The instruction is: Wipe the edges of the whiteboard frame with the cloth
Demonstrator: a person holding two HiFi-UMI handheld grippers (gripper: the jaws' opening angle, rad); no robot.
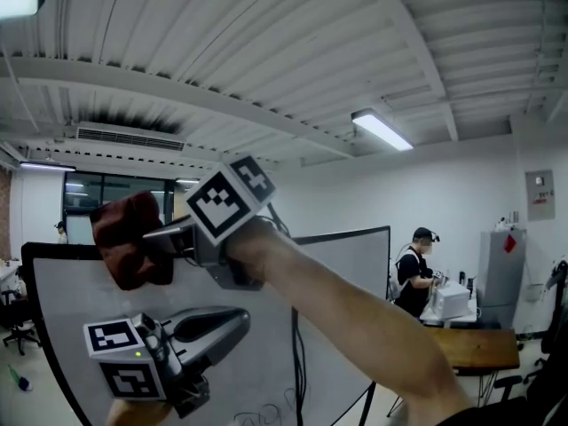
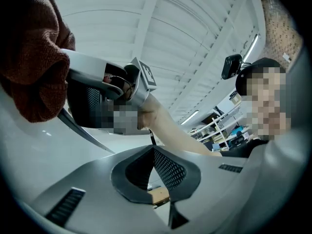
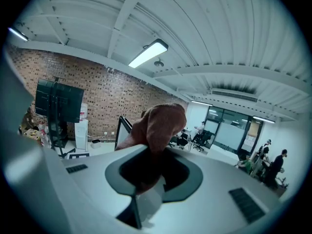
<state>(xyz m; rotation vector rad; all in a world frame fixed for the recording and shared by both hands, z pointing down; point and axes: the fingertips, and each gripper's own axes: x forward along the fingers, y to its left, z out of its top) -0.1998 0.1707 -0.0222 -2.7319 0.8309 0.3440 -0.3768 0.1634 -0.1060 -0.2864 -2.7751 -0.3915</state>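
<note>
We held the right gripper [image 1: 164, 238] clamped on the cloth [image 1: 129, 242], at the whiteboard frame [image 1: 34, 264] top edge, left gripper [image 1: 232, 319] near below, jaws together, empty

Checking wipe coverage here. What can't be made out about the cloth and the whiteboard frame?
Whether the cloth touches the frame: head view, the cloth itself covers that spot.
The frame's bottom edge: head view, cut off by the picture's lower edge.
Dirt on the frame: too small in every view.
</note>
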